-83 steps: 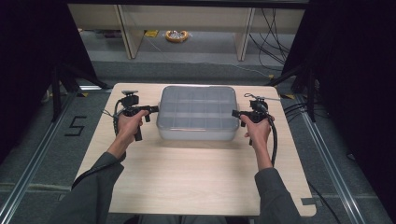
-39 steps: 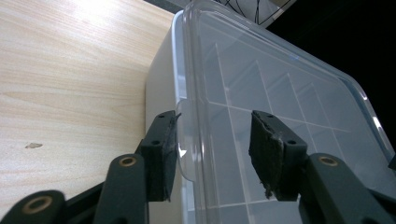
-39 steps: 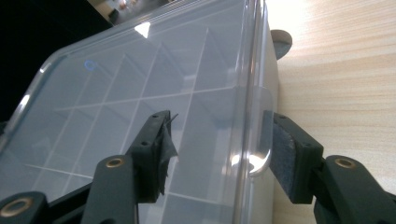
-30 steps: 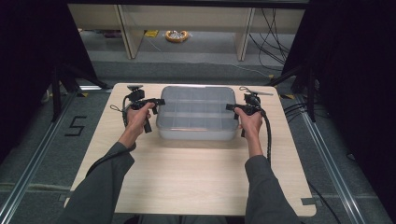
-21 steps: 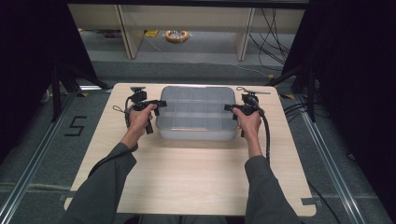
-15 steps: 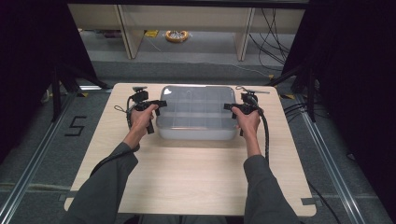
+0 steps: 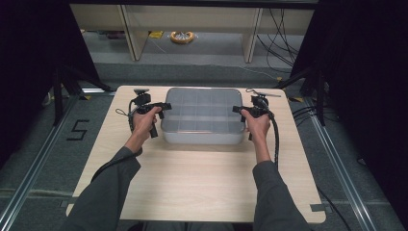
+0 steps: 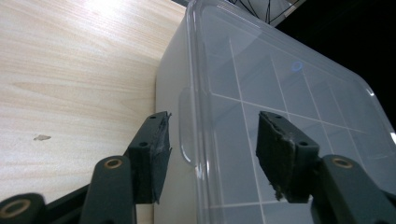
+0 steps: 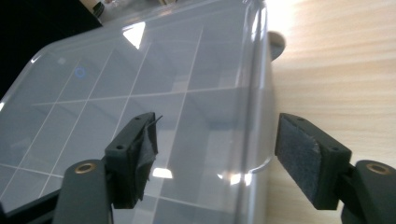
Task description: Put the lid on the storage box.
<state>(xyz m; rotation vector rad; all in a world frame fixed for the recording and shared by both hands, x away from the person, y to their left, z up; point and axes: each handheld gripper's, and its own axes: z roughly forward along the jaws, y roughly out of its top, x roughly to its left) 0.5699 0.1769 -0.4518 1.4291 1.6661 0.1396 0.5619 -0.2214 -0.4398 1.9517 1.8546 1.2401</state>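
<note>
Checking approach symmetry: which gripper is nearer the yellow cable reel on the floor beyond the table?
Left. The left gripper is at the box's left edge, below the reel; the right gripper is farther right.

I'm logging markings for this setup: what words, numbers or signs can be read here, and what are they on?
"5": black mark on the grey floor left of the table.
Clear plastic box: no readable text; a small blue ring on its lid is not lettering.
Nothing else is legible.
</note>
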